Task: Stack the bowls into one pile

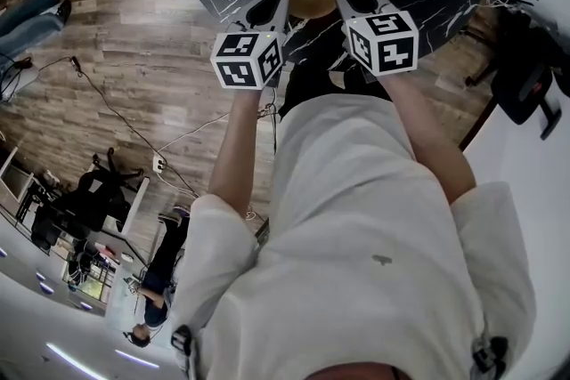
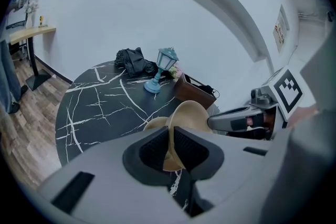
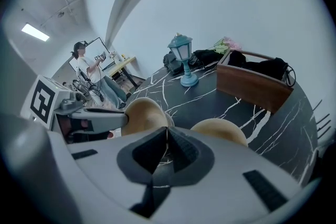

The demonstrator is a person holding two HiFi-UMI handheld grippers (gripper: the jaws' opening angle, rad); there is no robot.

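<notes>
You are holding the left gripper [image 2: 170, 148] with its fingers clamped on the rim of a tan bowl [image 2: 190, 115]. The bowl is rising just past the fingertips, tilted on edge over the black marble tabletop [image 2: 100, 107]. Another tan bowl [image 2: 153, 124] is peeking out just beyond those fingers, on their left side. You are keeping the right gripper [image 3: 166, 150] nearly closed, its fingers pinching a thin pale rim. Its own bowl [image 3: 220, 131] is sitting just ahead of the fingers and to their right. A blue lantern lamp [image 3: 182, 60] and a wooden box [image 3: 252, 86] are standing well beyond both sets of fingers.
</notes>
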